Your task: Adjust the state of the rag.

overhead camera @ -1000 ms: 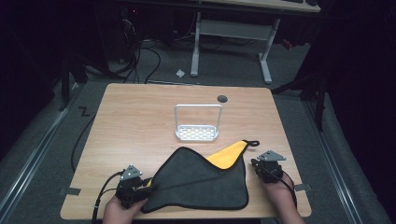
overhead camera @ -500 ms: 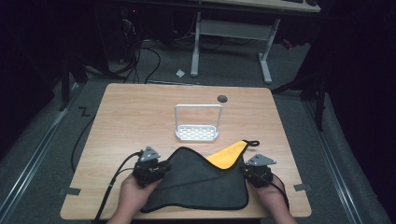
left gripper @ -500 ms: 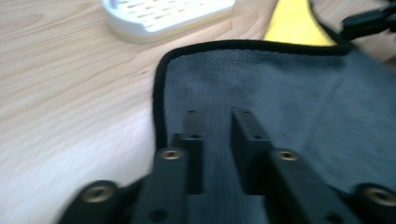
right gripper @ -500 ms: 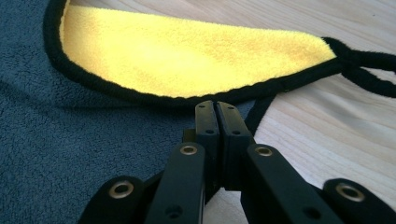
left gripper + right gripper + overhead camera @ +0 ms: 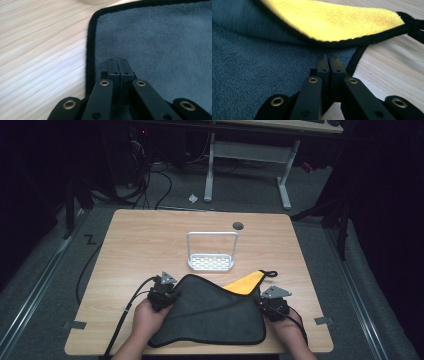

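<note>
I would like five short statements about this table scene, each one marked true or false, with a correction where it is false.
1. The dark grey cloth with black edging lies on the light wooden table. True.
2. A yellow side of the cloth shows at its folded corner. True.
3. The left gripper has its jaws wide open. False: they are closed together at the cloth's edge.
4. The small white metal rack stands on top of the cloth. False: it stands on the bare table, beyond the cloth.
5. The right gripper is at the cloth's right edge. True.
</note>
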